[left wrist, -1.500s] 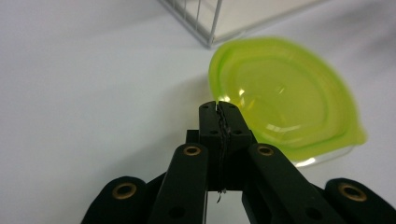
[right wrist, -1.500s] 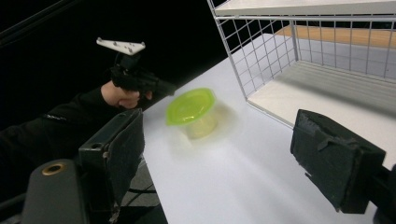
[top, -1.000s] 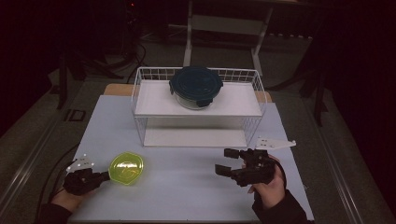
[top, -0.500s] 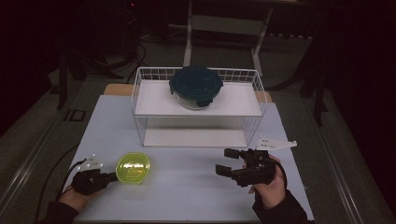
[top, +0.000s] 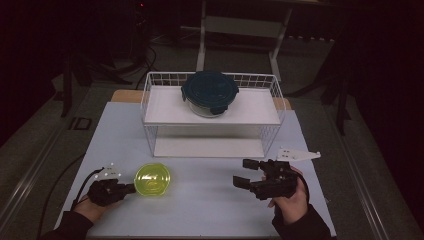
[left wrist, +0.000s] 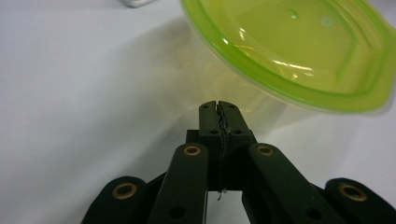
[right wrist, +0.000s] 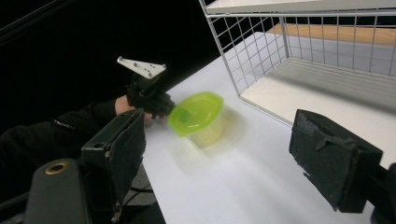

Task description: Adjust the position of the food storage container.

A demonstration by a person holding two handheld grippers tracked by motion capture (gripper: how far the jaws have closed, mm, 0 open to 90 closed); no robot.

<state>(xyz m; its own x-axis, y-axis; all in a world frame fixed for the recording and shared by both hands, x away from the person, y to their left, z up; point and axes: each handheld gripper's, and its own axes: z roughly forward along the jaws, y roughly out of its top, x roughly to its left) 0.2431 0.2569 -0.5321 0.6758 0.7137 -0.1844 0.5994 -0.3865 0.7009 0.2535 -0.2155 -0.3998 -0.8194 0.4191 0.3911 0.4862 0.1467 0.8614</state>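
In the high view the left tongs (top: 131,188) grip the near-left rim of the yellow-green container (top: 152,179), which sits on the white surface (top: 200,210) in front of the wire rack (top: 150,135), while the right tongs (top: 246,173) hover well apart with jaws spread and nothing between them. The left gripper view shows its jaws clenched together just under the container's rim (left wrist: 299,93). In the right gripper view the wide-apart jaws frame the container (right wrist: 194,114), tilted and held by the far tongs (right wrist: 163,109).
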